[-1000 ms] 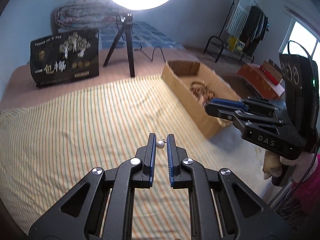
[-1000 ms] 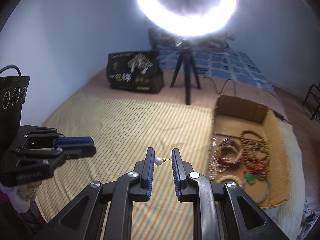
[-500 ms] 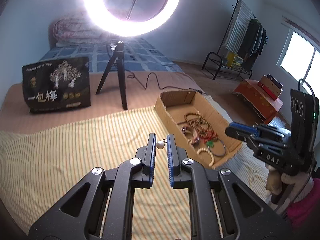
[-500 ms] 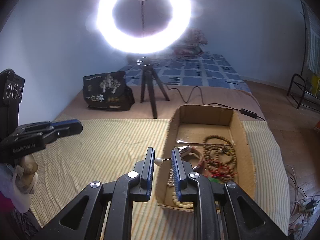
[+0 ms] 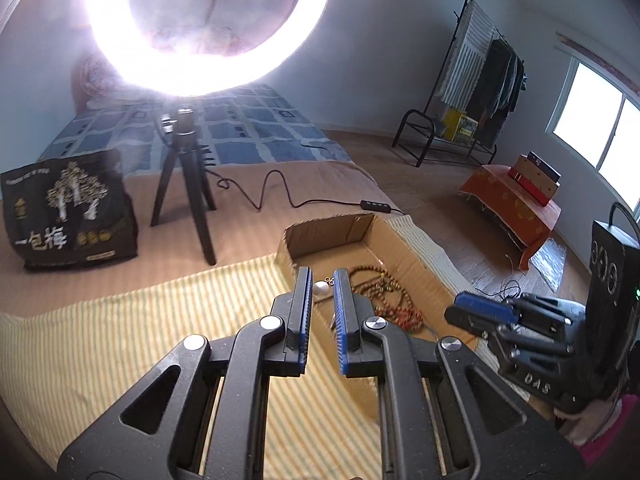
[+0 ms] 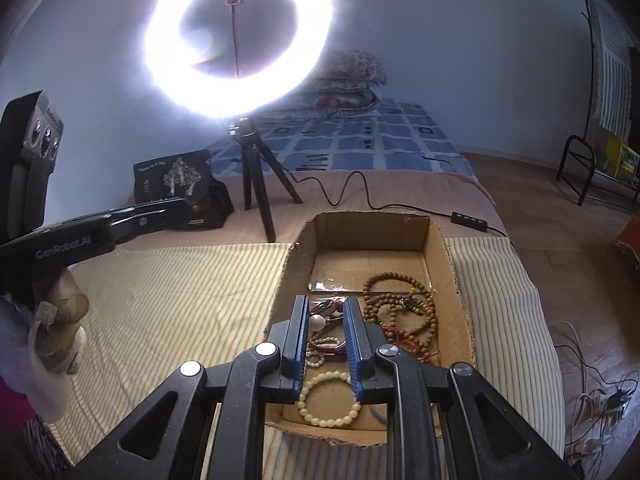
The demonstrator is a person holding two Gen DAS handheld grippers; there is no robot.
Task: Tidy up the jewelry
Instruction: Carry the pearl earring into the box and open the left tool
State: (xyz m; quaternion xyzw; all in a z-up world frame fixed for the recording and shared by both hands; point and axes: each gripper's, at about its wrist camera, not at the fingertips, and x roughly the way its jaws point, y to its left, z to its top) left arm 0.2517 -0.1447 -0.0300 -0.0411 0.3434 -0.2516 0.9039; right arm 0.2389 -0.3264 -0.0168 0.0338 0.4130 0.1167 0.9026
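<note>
Cardboard box (image 6: 454,280) now nearer; both fingers nipping pearl earrings (image 5: 320,289) (image 6: 318,323); cream bracelet (image 6: 329,400) right-view only.

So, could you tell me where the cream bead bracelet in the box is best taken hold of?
I'd pinch across the far arc of the cream bead bracelet, coming straight down: it lies flat as an open loop on the floor of the cardboard box, with the near wall close by its front.
</note>
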